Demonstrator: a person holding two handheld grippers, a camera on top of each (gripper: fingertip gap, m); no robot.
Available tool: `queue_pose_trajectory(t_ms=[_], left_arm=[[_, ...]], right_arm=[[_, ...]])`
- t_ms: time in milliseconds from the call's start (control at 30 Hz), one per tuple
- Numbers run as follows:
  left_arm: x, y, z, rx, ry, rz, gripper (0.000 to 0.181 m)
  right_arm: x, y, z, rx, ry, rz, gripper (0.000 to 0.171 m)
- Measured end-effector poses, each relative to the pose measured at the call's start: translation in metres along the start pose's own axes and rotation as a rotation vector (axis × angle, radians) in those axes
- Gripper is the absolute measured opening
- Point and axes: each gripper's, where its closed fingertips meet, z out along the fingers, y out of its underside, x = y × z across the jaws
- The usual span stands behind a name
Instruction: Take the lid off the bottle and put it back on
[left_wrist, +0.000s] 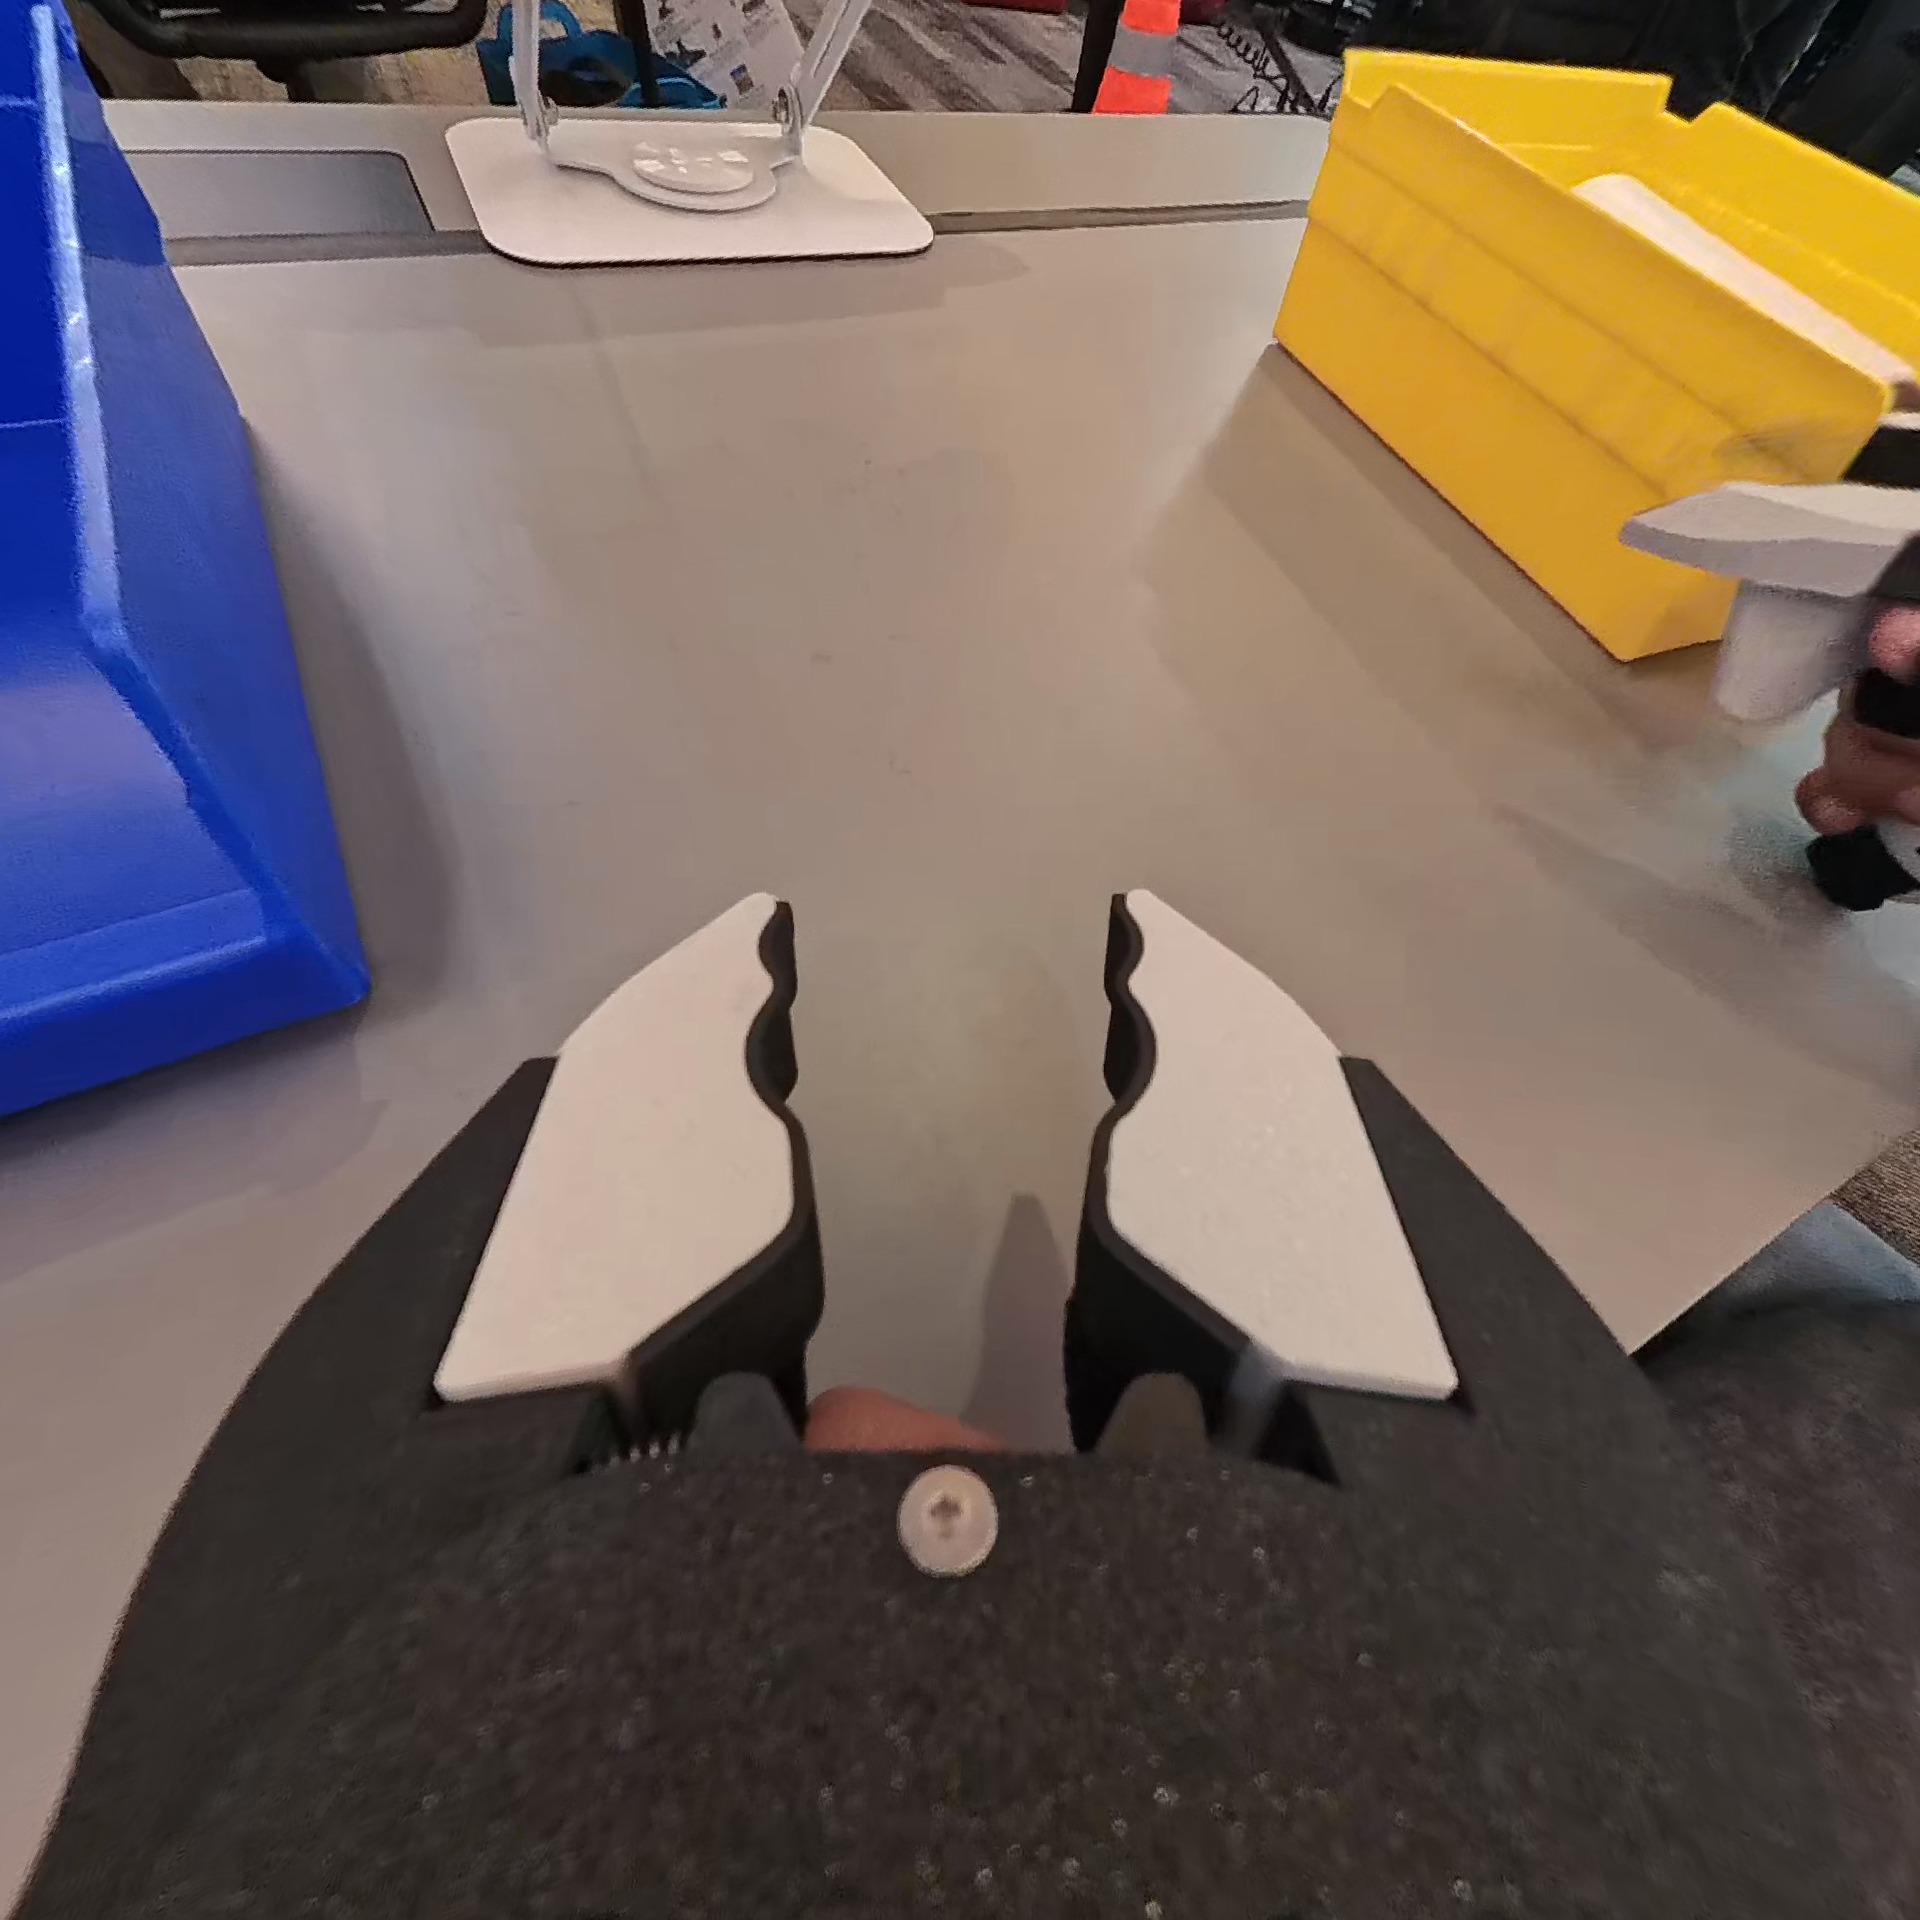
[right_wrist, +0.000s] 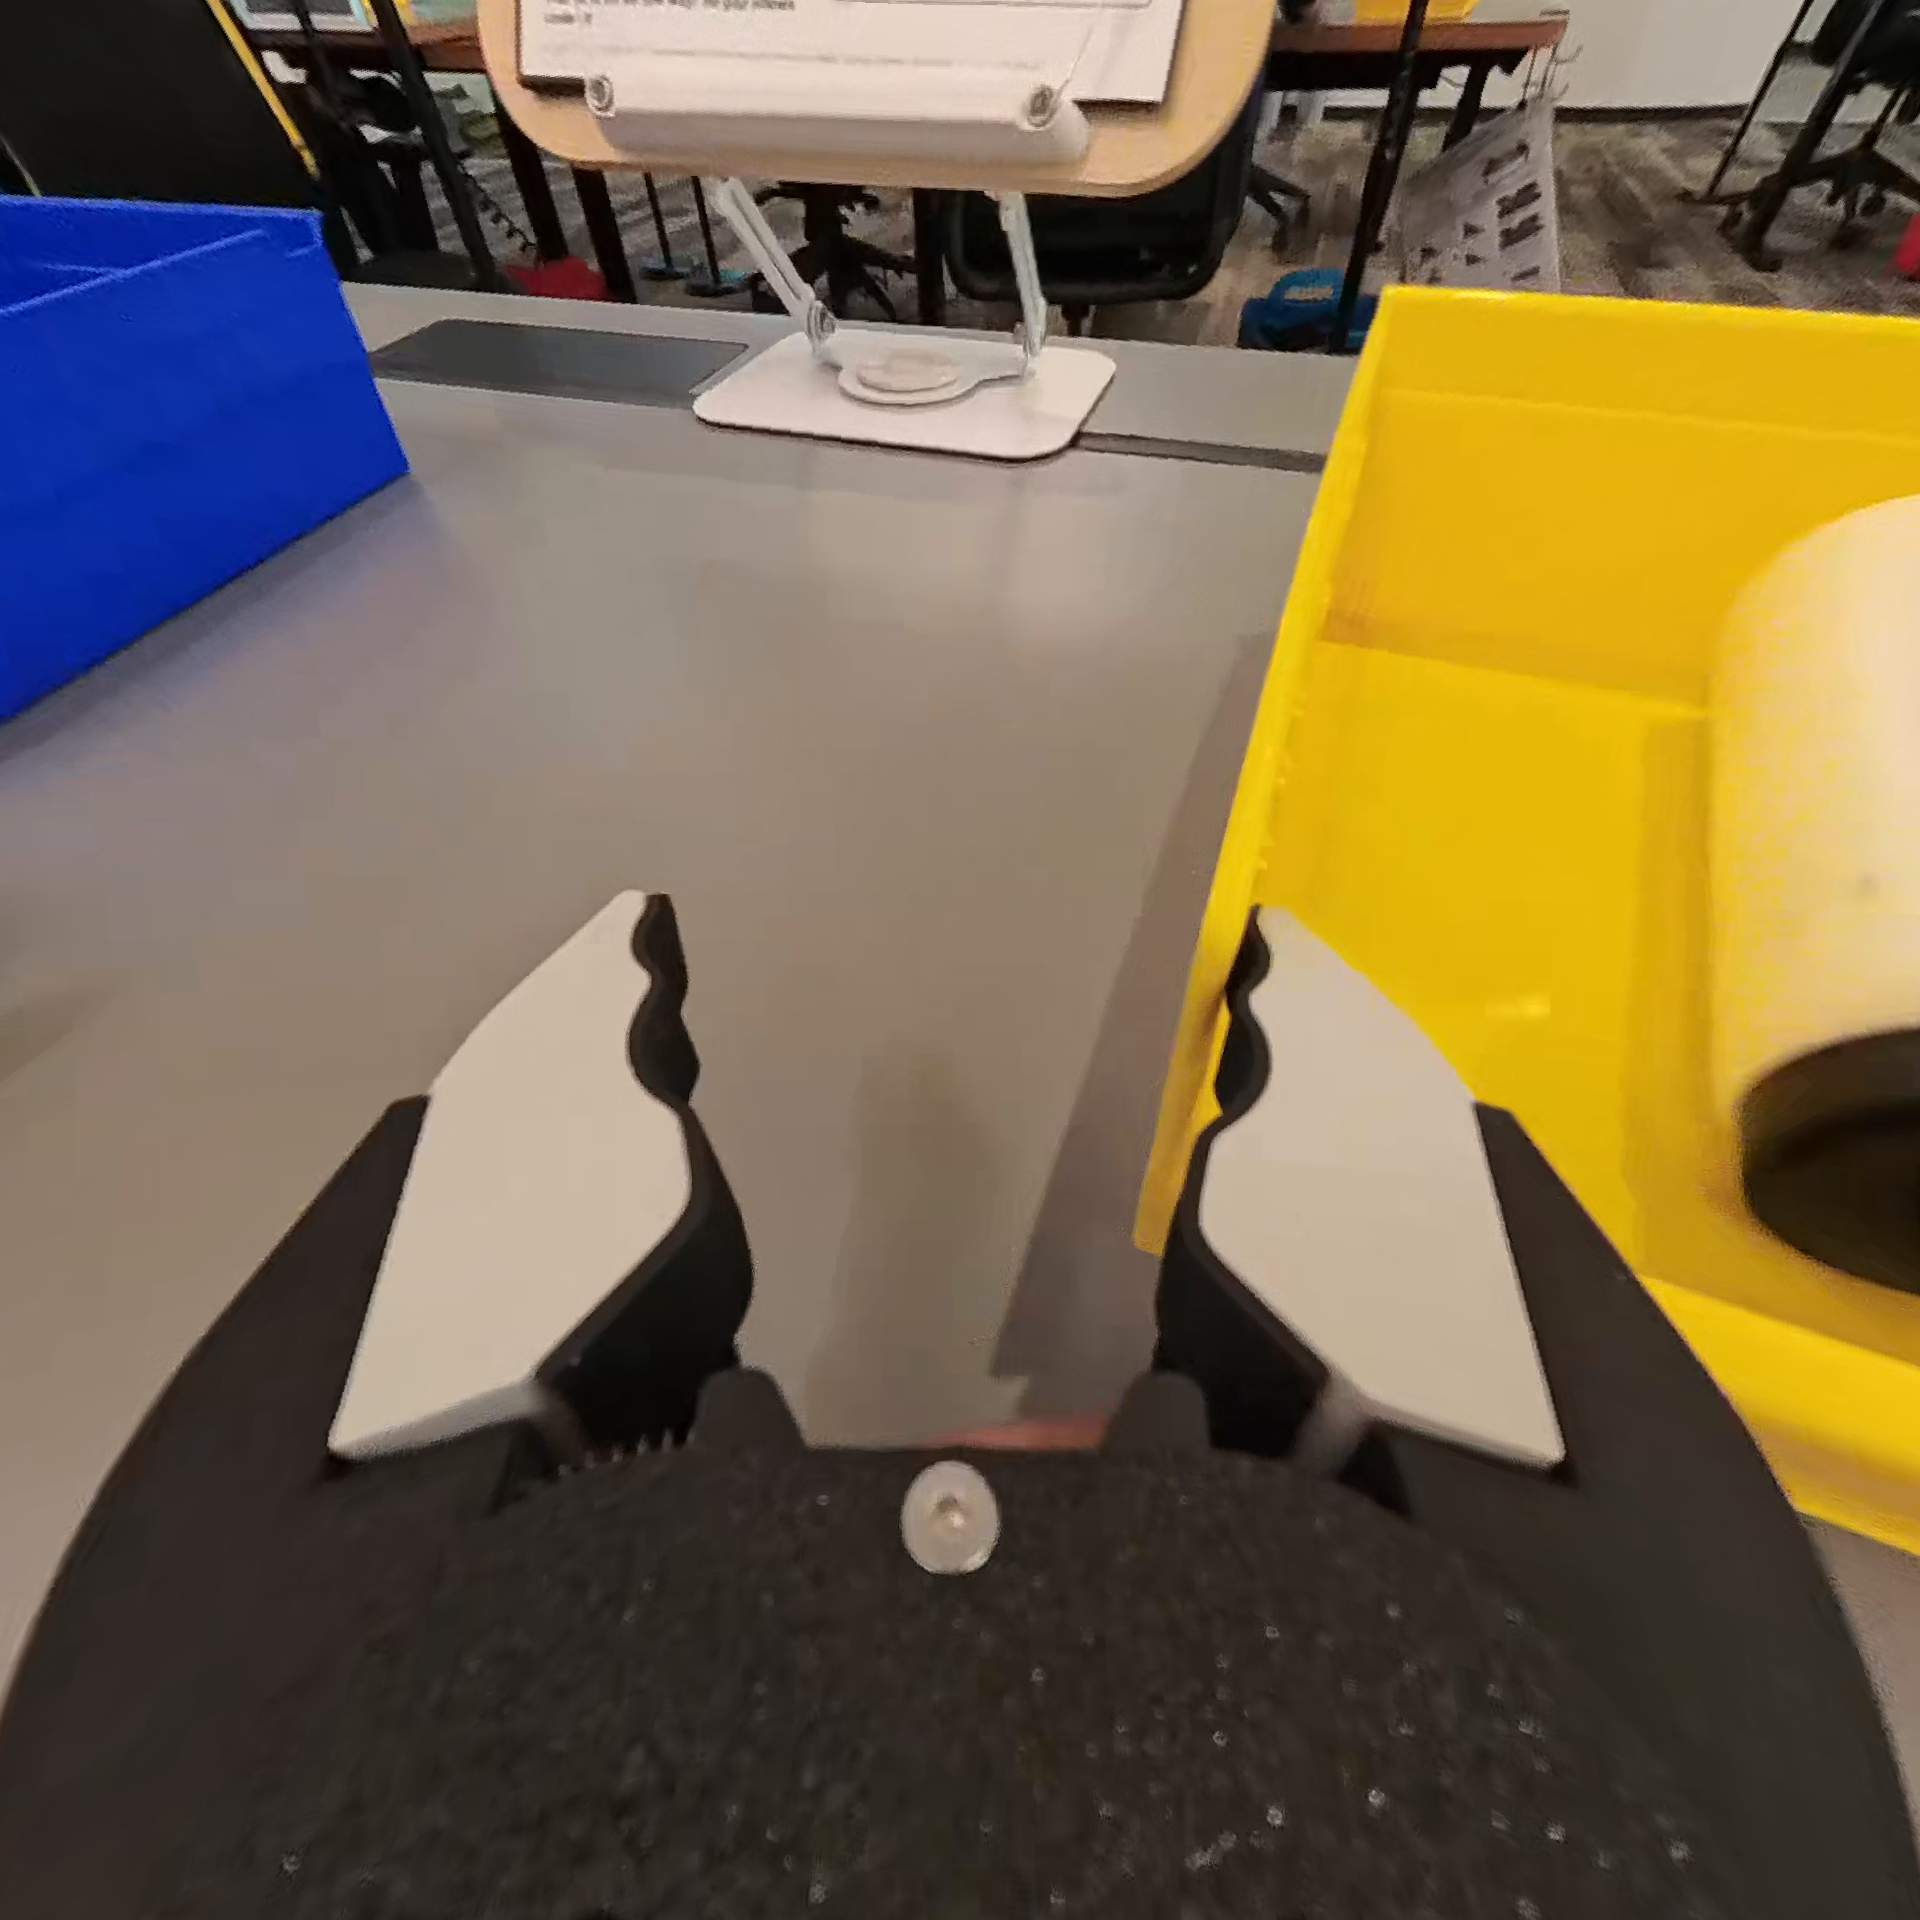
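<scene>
Both claws, left claw (left_wrist: 951, 914) and right claw (right_wrist: 956, 914), gape empty; the reach begins toward the pale bottle (right_wrist: 1829, 894) lying in the yellow bin (right_wrist: 1455, 582).

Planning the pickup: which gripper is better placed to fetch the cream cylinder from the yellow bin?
Likely right: right gripper is open at the yellow bin holding the cream cylinder; left gripper is mid-table.

Both my wrist cameras sit low over the grey worktop (left_wrist: 935, 623), facing its far edge. My left view looks from the near middle; my right sits close beside the yellow bin (right_wrist: 1455, 831). Both share the blue bin (left_wrist: 156, 623) on the left and the white stand (right_wrist: 914, 395) at the far edge.
</scene>
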Motion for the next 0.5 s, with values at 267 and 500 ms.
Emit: queue_pose_trajectory(t_ms=[267, 500], left_arm=[[0.019, -0.005, 0.009, 0.013, 0.061, 0.025, 0.059], [0.098, -0.034, 0.031, 0.125, 0.240, 0.142, 0.067]], right_arm=[[-0.077, -0.014, -0.028, 0.003, -0.387, 0.129, 0.069], [-0.044, -0.029, -0.137, 0.230, -0.169, 0.151, 0.069]])
